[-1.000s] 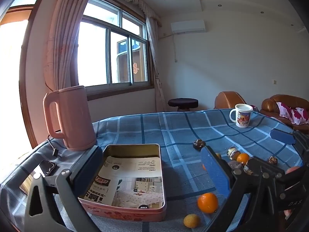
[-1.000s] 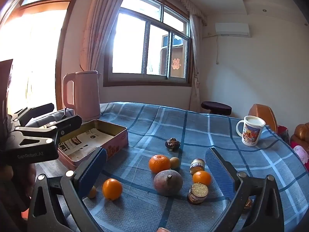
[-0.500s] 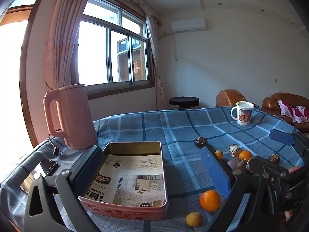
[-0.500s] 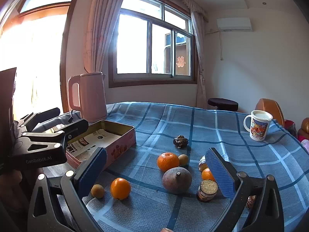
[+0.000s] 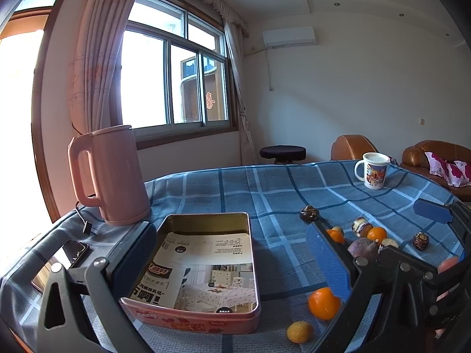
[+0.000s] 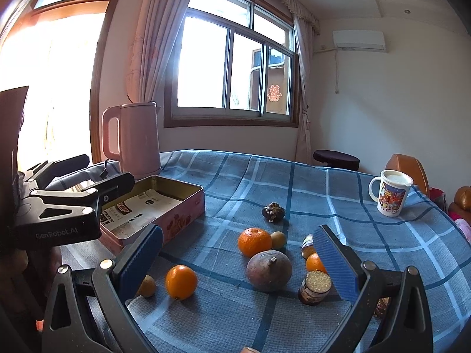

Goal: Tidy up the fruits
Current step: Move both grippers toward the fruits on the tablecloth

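A rectangular pink metal tin (image 5: 194, 267) with a gold inner wall and rounded corners sits on the blue plaid woven tablecloth (image 5: 265, 188), its floor lined with printed paper. The left gripper (image 5: 229, 253) hangs above it, its blue ribbed pads spread wide with nothing between them; the tin lies between the two fingers in that view.

The right gripper (image 6: 235, 253) is likewise wide open and empty, hovering over the loose fruit. Seen from its camera, a dimpled orange mandarin (image 6: 254, 241) lies at centre, a small tan round fruit (image 6: 278, 239) touching it at 3 o'clock. Just at 5 o'clock of the mandarin rests a dull purple-brown round fruit (image 6: 269, 270) with a short stem. A smooth glossy orange (image 6: 181, 281) sits apart at 8 o'clock, a small yellow fruit (image 6: 146, 286) beside it near the left pad. A small orange (image 6: 315, 263) and a squat lidded jar (image 6: 314, 287) crowd the right pad. A dark wrinkled fruit (image 6: 273, 211) sits alone at 12 o'clock.

Open cloth runs between the tin's near corner and the fruit. A matte pink plastic kettle (image 5: 109, 176) stands at the tin's 11 o'clock, a black phone (image 5: 60, 260) lies by the table's left edge, and a white printed mug (image 6: 391, 195) stands well apart at 2 o'clock.
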`<state>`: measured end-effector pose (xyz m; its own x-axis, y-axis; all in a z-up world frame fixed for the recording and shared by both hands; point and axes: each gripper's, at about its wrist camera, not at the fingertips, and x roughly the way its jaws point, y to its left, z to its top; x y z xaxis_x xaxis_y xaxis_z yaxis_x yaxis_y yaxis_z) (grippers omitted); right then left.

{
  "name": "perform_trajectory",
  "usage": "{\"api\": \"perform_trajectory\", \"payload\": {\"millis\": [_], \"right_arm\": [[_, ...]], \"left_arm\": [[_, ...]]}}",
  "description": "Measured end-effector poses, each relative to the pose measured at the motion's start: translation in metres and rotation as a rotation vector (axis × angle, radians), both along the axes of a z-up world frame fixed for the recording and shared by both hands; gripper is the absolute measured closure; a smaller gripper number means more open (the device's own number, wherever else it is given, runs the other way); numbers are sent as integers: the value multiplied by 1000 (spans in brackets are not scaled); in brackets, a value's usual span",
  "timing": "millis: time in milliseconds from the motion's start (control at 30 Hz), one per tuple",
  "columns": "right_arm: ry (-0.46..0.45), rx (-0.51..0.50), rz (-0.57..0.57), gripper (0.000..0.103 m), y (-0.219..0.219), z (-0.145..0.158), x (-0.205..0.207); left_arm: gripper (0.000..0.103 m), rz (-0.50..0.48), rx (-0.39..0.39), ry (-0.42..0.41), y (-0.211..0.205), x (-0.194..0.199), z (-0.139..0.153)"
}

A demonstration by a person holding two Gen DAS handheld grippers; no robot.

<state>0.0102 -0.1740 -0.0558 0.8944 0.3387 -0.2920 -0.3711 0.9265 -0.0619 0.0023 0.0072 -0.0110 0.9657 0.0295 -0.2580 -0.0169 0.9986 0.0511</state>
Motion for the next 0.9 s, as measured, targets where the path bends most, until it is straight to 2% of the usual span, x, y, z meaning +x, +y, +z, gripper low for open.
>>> {"api": "perform_trajectory", "payload": {"millis": [900], "right_arm": [[-3, -42, -6, 1, 6, -6, -2]], "left_arm": [[0, 3, -2, -1, 3, 0, -1]]}}
